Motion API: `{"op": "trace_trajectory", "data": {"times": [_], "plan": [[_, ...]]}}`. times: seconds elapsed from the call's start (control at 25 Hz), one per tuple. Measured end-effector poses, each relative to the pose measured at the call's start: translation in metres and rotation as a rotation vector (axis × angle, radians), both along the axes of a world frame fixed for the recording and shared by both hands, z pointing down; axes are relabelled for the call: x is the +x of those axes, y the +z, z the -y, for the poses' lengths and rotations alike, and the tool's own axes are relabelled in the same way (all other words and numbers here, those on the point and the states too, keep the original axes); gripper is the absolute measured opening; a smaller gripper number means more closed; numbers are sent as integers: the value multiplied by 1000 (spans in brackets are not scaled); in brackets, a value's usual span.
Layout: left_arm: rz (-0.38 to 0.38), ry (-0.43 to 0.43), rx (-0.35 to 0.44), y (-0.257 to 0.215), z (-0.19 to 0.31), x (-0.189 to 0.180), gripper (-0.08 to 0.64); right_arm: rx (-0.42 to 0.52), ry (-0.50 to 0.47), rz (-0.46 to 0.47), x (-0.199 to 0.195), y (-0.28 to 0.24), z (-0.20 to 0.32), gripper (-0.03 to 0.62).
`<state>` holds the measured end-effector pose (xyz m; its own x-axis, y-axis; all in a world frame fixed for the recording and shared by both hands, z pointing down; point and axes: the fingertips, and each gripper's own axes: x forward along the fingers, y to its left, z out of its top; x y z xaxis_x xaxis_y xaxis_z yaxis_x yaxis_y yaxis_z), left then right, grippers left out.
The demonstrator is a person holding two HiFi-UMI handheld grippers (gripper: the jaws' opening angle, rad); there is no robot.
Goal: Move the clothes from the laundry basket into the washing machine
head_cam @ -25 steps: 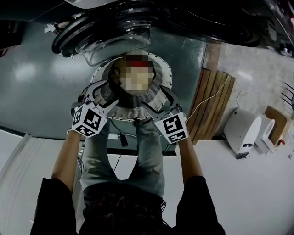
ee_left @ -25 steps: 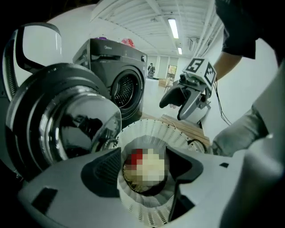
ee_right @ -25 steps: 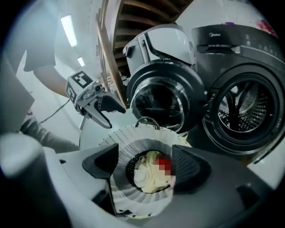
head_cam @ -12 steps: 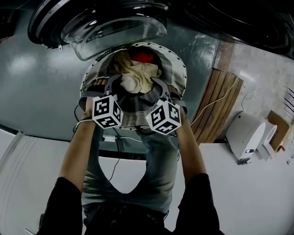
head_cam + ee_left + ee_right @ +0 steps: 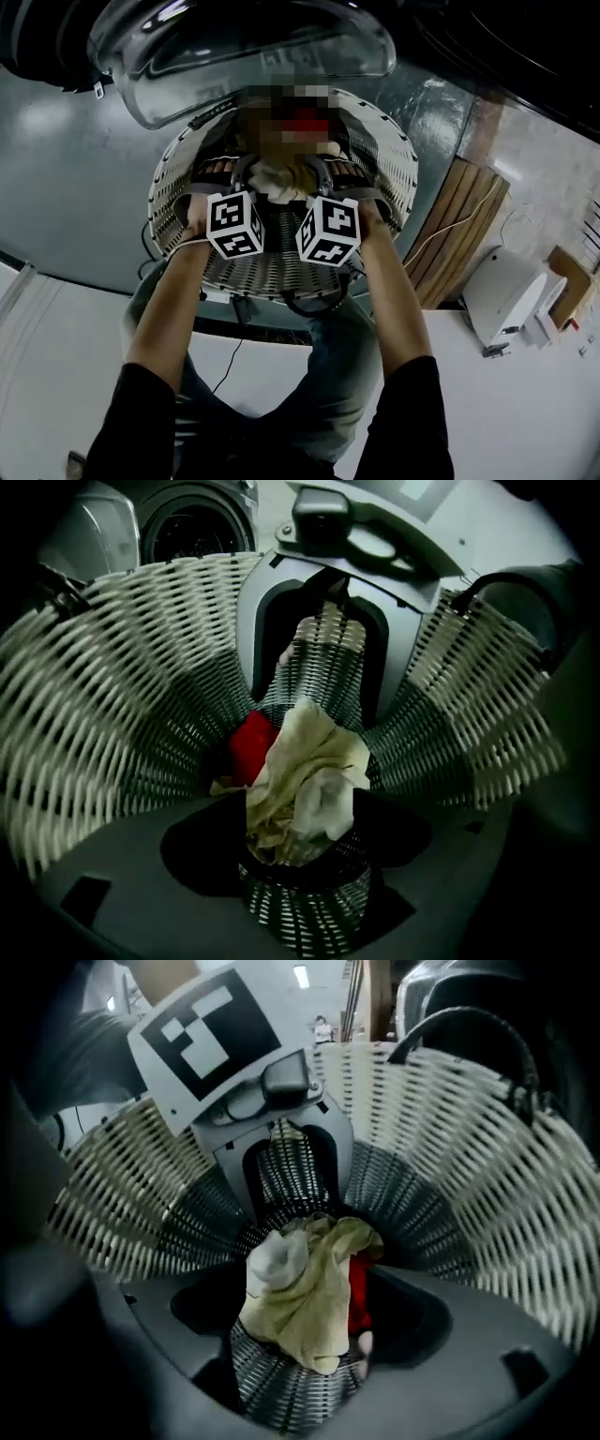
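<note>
A white wicker laundry basket (image 5: 164,202) stands below the washing machine's open glass door (image 5: 244,47). At its bottom lie a crumpled cream cloth (image 5: 305,780) wrapped round a white piece (image 5: 274,1258), and a red garment (image 5: 250,747) beside them. Both grippers reach steeply down into the basket, facing each other. My left gripper (image 5: 298,841) has its jaws opening, one on each side of the cream cloth without pressing on it. My right gripper (image 5: 300,1321) stands open over the same cream cloth (image 5: 309,1297) and the red garment (image 5: 357,1293).
The basket's dark handle (image 5: 469,1030) arches over its rim. The washing machine's drum opening (image 5: 197,522) shows behind the basket. A wooden slatted board (image 5: 459,225) and a white appliance (image 5: 502,295) sit at the right on the pale floor.
Both grippers have sunk from the basket's rim deep into it and drawn closer together, and the right one has rolled. The basket now fills more of the head view.
</note>
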<state>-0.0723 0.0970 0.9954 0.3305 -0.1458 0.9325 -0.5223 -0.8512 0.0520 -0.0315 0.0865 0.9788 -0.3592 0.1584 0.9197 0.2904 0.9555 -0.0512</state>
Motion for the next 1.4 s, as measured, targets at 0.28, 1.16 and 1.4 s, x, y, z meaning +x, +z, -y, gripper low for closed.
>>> {"op": "trace_trajectory", "data": {"times": [0.28, 1.16, 1.4], "plan": [[60, -17, -84, 67, -14, -13, 374, 17, -121, -190, 24, 75, -3, 433], [135, -140, -247, 188, -22, -10, 220, 78, -137, -350, 42, 195, -1, 354], [122, -174, -238, 183, -22, -11, 91, 127, -118, -336, 38, 192, 4, 156]]}}
